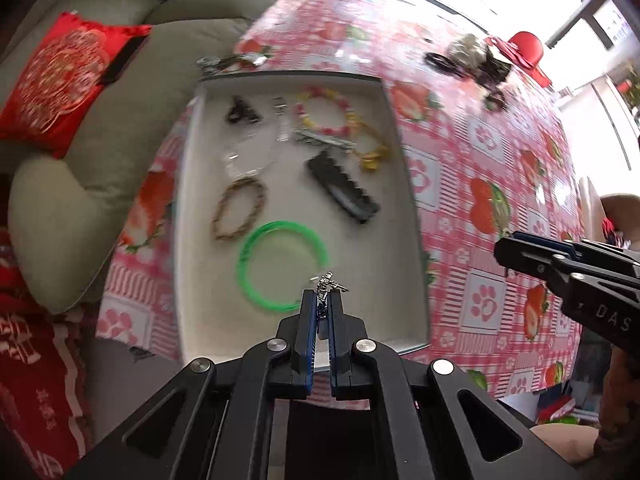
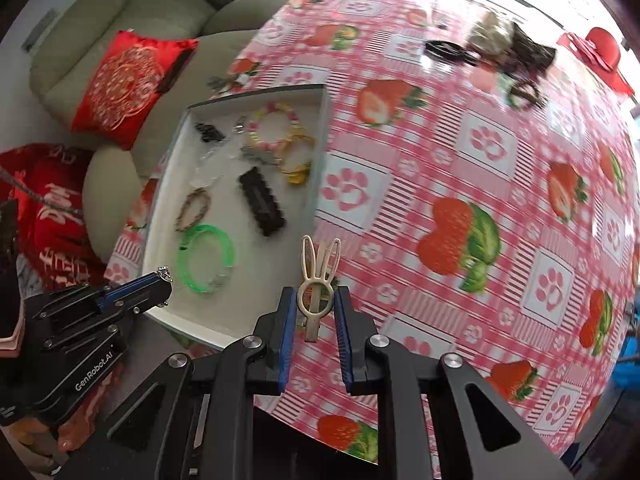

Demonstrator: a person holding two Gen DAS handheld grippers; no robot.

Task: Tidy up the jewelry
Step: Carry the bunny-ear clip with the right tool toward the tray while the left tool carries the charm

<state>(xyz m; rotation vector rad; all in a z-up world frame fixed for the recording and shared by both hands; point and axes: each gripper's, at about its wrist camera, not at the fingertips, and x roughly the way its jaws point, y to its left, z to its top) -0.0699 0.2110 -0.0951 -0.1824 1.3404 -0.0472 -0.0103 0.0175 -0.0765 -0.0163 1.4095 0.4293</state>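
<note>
Left wrist view: left claw [image 1: 325, 300] clamped narrow on a small silver metal charm [image 1: 330, 282], held above the near end of the shallow white rectangular tray [image 1: 192, 208]. Inside the tray, a translucent green plastic bangle [image 1: 282, 266] just beyond the charm, a brown braided bracelet [image 1: 238, 208] to its left, a black scalloped hair clip [image 1: 344, 188] to its right, and a pink-and-yellow beaded bracelet [image 1: 326, 114] toward the far end. Underneath, a table in a pink checked cloth with strawberries and paw prints [image 1: 480, 168]. Right claw [image 1: 506, 250] seen at the right edge, over the cloth.

Right wrist view: right claw [image 2: 316, 300] set moderately wide, closed on a cream rabbit-eared hair clip [image 2: 318, 280], ears pointing away, over the cloth [image 2: 440, 152] just right of the tray [image 2: 320, 148]. Left claw [image 2: 164, 280] over the tray's near corner, charm [image 2: 164, 273] at its tips, close by the green bangle [image 2: 206, 260].
</note>
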